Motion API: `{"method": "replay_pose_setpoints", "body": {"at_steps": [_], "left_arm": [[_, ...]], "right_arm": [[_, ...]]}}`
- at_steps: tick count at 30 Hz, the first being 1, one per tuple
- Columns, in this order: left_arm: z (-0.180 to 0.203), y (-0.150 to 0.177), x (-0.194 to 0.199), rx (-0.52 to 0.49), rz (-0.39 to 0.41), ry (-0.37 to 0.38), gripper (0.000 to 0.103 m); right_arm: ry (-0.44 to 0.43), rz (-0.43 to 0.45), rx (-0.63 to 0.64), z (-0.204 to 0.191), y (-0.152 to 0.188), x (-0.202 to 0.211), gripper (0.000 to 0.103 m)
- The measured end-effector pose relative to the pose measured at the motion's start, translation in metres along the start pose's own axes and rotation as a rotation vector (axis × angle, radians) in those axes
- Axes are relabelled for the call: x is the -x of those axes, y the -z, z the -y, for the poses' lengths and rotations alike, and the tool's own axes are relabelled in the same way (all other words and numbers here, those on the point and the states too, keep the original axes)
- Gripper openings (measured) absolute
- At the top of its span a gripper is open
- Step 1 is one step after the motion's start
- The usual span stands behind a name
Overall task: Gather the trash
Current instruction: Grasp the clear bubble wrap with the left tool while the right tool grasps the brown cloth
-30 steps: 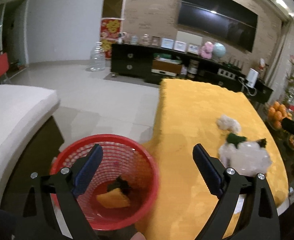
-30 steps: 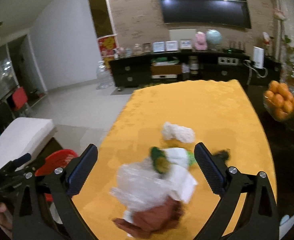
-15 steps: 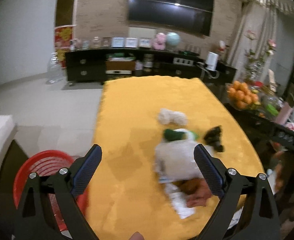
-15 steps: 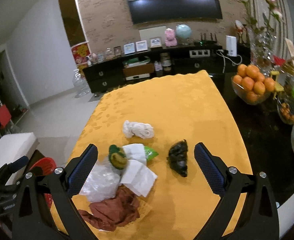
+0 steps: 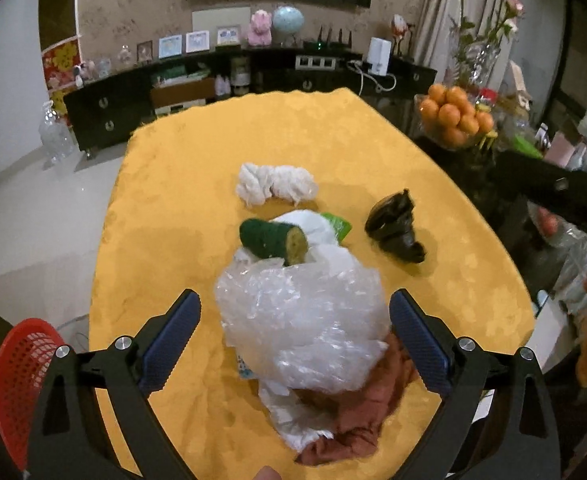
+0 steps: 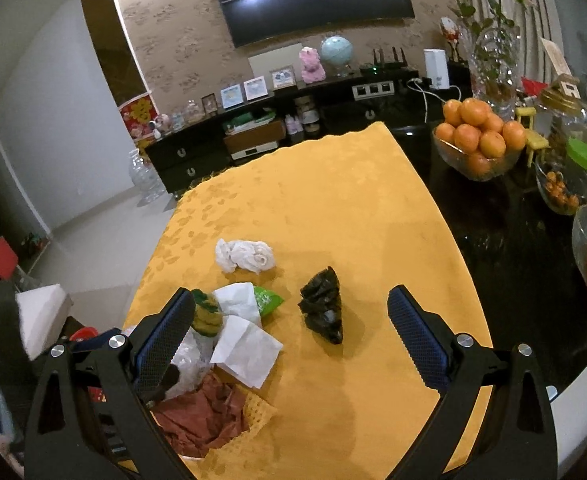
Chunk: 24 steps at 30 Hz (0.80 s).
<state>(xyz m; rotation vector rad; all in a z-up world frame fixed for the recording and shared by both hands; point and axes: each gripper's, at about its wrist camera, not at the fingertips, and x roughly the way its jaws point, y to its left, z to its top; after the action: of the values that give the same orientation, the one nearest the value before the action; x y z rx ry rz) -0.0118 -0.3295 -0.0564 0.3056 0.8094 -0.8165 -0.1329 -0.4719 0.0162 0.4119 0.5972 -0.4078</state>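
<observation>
Trash is mostly not yet collected, still lying on the yellow tablecloth [image 5: 433, 184]. Left to right in the left wrist view: red basket [image 5: 17, 376] sits low off the left edge of the table, its contents hidden from here, so I can't tell how much is already binned; on the cloth, a cucumber stub [image 5: 273, 240] rests on white paper [image 5: 313, 232] with a green wrapper [image 5: 339, 226] poking out, a tissue wad [image 5: 275, 184] lies just beyond it, a clear plastic bag [image 5: 305, 320] heaps over a brown rag [image 5: 353, 432] at the near end, and a black crumple [image 5: 393, 228] lies apart to the right. So at least seven pieces are left by my count; the task looks early or mid-way. Left gripper [image 5: 295, 340]: fingers spread wide, holding nothing, framing the plastic bag; whether the pads [image 5: 169, 344] touch it I can't tell. My guess is that the bag is the next pick. Right gripper [image 6: 291, 344]: also wide open and empty, above the cloth; its left finger [image 6: 161, 344] overlaps the pile's edge in view, and the black crumple [image 6: 323, 312] sits between its fingers but farther off, untouched. The bowl of oranges [image 6: 477, 140] on the right is not trash.
</observation>
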Motion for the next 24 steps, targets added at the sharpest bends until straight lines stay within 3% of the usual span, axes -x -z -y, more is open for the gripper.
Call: {"method": "replay_pose_setpoints", "body": {"at_steps": [3,8,11,17,24], "left_arm": [[-0.007,0.004,-0.008,0.017,0.007,0.013,0.091],[-0.02,0.008,-0.013,0.062,-0.008,0.052,0.057],[-0.027,0.009,-0.008,0.089,0.005,0.062,0.05],[-0.049,0.003,0.021,0.158,0.077,0.059,0.048],[-0.065,0.003,0.057,0.169,0.161,-0.011,0.048]], "right_arm": [[-0.002,-0.009,-0.002,0.0,0.0,-0.003,0.094],[-0.002,-0.022,0.007,-0.003,0.002,-0.007,0.094],[-0.001,-0.027,0.009,-0.003,0.003,-0.008,0.094],[-0.008,-0.038,0.015,-0.006,0.005,-0.011,0.094],[-0.049,-0.069,0.041,-0.017,0.013,-0.018,0.094]]}}
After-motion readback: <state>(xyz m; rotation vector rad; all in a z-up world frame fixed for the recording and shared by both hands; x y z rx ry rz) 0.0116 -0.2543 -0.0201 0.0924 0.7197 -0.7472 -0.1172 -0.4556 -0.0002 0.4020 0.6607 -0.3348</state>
